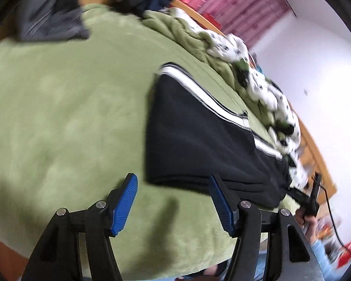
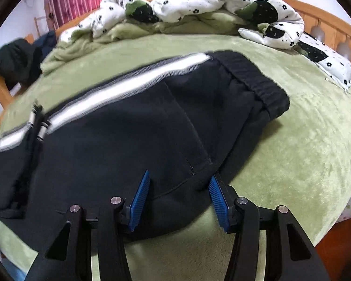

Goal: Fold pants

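Black pants (image 2: 133,126) with a white side stripe (image 2: 119,86) lie folded on the green blanket (image 2: 304,140), their ribbed waistband (image 2: 257,82) to the right. My right gripper (image 2: 180,175) hovers open over the pants' near edge, with black fabric under the gap and neither blue pad pressing it. In the left wrist view the pants (image 1: 199,131) stretch away to the right. My left gripper (image 1: 173,178) is open at the pants' folded end, mostly over bare blanket (image 1: 70,117). Its right fingertip (image 1: 216,187) overlaps the cloth's edge. A hand (image 1: 306,222) holds the other gripper at the right.
A crumpled white quilt with black flowers (image 2: 199,2) lies along the far side of the bed. The wooden bed frame (image 2: 327,21) runs behind it. Dark clothes (image 1: 53,16) are heaped at one end. A pink curtain (image 1: 241,2) and a white wall (image 1: 316,82) stand beyond.
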